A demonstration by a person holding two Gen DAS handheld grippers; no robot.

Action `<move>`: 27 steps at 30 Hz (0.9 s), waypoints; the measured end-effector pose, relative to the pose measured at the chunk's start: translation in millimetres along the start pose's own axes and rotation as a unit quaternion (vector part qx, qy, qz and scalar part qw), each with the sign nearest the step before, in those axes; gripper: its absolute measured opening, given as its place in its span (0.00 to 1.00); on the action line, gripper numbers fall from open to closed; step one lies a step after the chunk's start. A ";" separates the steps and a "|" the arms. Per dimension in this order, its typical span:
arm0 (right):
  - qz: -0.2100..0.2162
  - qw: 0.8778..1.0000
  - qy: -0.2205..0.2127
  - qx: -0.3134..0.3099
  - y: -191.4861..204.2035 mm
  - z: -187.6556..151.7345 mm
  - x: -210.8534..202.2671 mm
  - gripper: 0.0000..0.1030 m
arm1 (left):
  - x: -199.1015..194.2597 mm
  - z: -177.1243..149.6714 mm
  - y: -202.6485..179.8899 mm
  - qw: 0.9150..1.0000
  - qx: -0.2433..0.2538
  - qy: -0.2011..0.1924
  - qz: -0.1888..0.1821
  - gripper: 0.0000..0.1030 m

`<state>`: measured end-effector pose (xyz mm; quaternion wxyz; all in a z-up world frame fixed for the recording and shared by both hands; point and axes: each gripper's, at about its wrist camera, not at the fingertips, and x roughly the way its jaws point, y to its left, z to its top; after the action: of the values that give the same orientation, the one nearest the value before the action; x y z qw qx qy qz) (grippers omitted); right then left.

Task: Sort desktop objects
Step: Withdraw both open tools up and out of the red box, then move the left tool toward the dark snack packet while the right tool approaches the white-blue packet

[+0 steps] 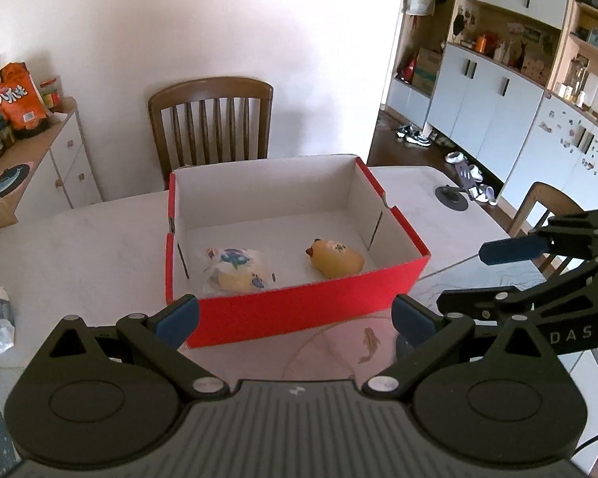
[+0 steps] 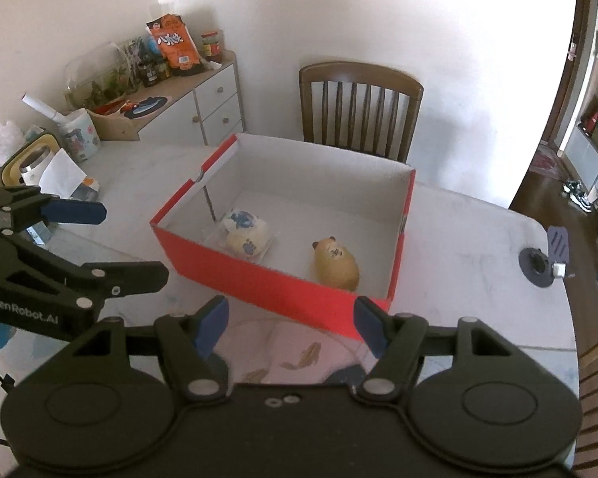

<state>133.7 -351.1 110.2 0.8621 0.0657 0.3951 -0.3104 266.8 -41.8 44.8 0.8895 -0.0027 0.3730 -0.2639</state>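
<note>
I'm holding both hand-held grippers wide open w/ nothing gripped: left hand-held gripper (image 1: 295,314) and right hand-held gripper (image 2: 291,324) hovering just short of the red box (image 1: 299,306).

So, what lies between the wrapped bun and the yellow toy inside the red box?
Nothing: only bare white floor of the red box separates the wrapped bun and yellow toy, in both wrist views.

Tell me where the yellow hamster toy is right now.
The yellow hamster toy lies inside the red box on the table, toward its right side in both wrist views, apart from the wrapped snack at the left.
</note>
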 end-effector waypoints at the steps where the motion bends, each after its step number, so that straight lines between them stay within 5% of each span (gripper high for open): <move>1: -0.002 1.000 0.000 0.001 1.6 -2.8 -1.6 0.67 | -1.2 -2.5 -0.4 1.000 0.000 0.002 0.000 1.00; 27: -0.024 0.999 0.007 0.021 20.2 -52.6 -10.1 0.67 | -41.6 -60.0 6.8 1.000 0.006 -0.016 0.018 1.00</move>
<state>106.9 -311.2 79.1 0.8501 0.0763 0.3961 -0.3387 205.9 -4.8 27.6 0.9000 0.0053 0.3571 -0.2497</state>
